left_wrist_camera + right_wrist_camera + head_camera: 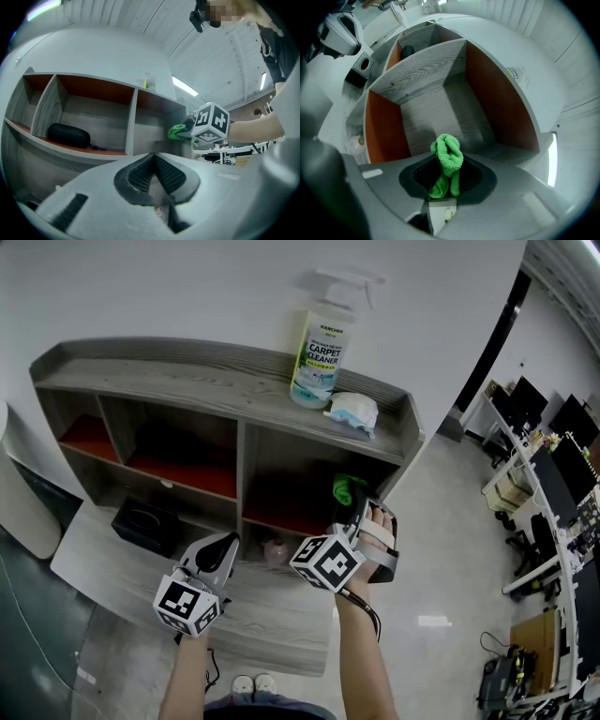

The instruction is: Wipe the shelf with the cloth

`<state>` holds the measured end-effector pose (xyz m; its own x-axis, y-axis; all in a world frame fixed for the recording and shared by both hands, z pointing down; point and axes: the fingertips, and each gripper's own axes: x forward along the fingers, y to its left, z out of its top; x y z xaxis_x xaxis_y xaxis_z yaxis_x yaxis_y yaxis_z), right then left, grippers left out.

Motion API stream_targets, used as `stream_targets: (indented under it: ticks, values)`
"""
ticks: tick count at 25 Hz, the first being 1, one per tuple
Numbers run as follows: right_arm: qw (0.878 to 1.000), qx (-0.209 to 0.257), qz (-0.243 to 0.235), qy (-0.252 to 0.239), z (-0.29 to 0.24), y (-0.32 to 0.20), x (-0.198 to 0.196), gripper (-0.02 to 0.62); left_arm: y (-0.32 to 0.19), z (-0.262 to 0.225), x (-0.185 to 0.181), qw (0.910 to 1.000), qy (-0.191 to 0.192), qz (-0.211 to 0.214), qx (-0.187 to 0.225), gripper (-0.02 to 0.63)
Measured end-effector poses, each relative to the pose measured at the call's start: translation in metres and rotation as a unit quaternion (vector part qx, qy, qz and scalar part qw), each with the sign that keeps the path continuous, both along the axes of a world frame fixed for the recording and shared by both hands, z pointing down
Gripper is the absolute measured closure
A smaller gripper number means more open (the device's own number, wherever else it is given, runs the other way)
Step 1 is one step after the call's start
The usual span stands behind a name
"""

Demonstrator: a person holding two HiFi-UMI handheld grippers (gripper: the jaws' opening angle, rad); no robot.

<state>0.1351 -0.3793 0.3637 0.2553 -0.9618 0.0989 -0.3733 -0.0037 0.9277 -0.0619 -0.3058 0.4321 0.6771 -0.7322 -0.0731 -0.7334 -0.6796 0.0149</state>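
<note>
cloth (447, 157): 1 | right gripper (445, 177) jaws clamped on it | left gripper (153, 161) jaws together

Fuzzy green cloth (447, 154); matt woodgrain shelf (197, 381).

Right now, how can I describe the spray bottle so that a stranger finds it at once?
Find the grey wooden shelf unit against the white wall and follow its top board toward the right in the head view. The spray bottle stands upright there, with a white trigger and a CARPET CLEANER label. Its only neighbour, a soft packet, lies flat.
</note>
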Motion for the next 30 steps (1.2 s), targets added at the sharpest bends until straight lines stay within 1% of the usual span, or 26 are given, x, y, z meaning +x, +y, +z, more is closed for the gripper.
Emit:
stream_targets:
  ticks: [4, 8, 11, 17, 20, 24, 27, 30]
  values:
    - [0.999, -0.032, 0.002, -0.026, 0.036, 0.003, 0.001, 0.492, 0.001, 0.003, -0.002, 1.0000, -0.003, -0.003, -0.002, 0.607]
    - [0.996, -0.070, 0.005, -0.055, 0.078, 0.007, 0.002, 0.492, 0.003, 0.007, -0.003, 1.0000, -0.006, -0.003, -0.007, 0.607]
    - [0.993, -0.089, 0.006, -0.071, 0.099, 0.008, 0.001, 0.492, 0.003, 0.010, -0.004, 0.9999, -0.009, -0.003, -0.010, 0.607]
    - [0.990, -0.092, 0.010, -0.110, 0.101, 0.011, -0.001, 0.492, 0.001, 0.012, -0.005, 0.9999, -0.010, -0.004, -0.012, 0.607]
    - [0.989, -0.100, 0.019, -0.107, 0.106, 0.010, -0.006, 0.492, 0.000, 0.011, -0.004, 0.9999, -0.009, -0.002, -0.012, 0.607]
    - [0.987, -0.124, 0.027, -0.099, 0.117, 0.008, -0.016, 0.492, -0.002, 0.011, -0.006, 0.9999, -0.008, -0.003, -0.011, 0.607]
    - [0.982, -0.145, 0.018, -0.116, 0.123, 0.004, -0.031, 0.492, -0.003, 0.012, -0.012, 0.9999, -0.006, -0.008, -0.012, 0.607]
    - [0.979, -0.158, -0.005, -0.126, 0.125, -0.002, -0.054, 0.495, -0.005, 0.014, -0.020, 0.9998, -0.005, -0.016, -0.014, 0.607]
